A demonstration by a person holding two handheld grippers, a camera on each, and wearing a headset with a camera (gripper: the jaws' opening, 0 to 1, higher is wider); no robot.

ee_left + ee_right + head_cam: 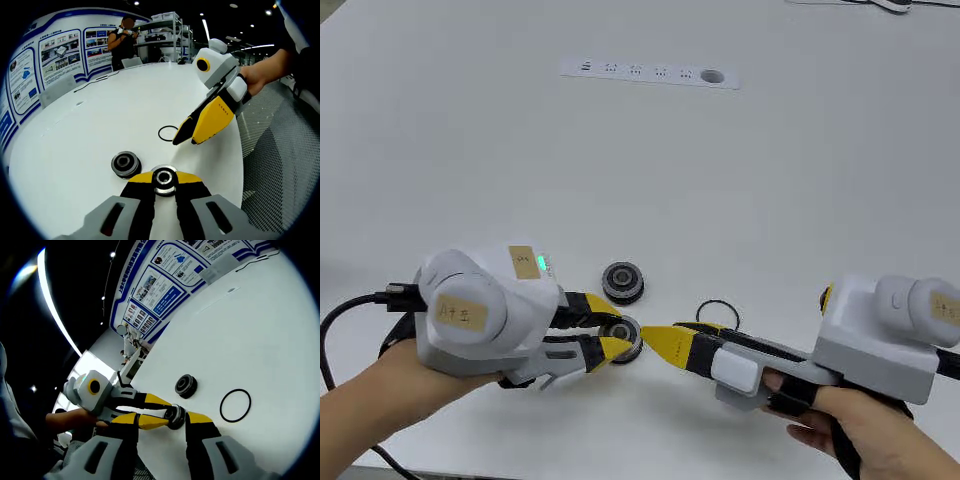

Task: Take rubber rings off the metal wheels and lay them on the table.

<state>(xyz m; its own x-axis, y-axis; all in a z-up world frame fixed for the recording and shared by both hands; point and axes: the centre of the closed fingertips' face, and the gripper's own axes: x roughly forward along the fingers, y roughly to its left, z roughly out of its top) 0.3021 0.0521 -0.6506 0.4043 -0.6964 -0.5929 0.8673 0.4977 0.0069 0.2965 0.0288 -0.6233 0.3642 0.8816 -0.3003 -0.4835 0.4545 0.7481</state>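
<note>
White surface (770,180) runs under everything, with poster boards on the wall behind it in the two gripper views. Left tongs (610,331) are clenched on a metal wheel (164,179), their yellow tips pinching it from both sides; its rim shows bright metal. Right tongs (652,338) point at that wheel from the right with their tips just beside it, and in their own view they stand parted, grasping nothing. Beyond the held wheel lies a second wheel (622,281) with a dark outer band. To the held wheel's right a loose rubber ring (718,312) lies flat. Far behind it sits a power strip (650,73).
</note>
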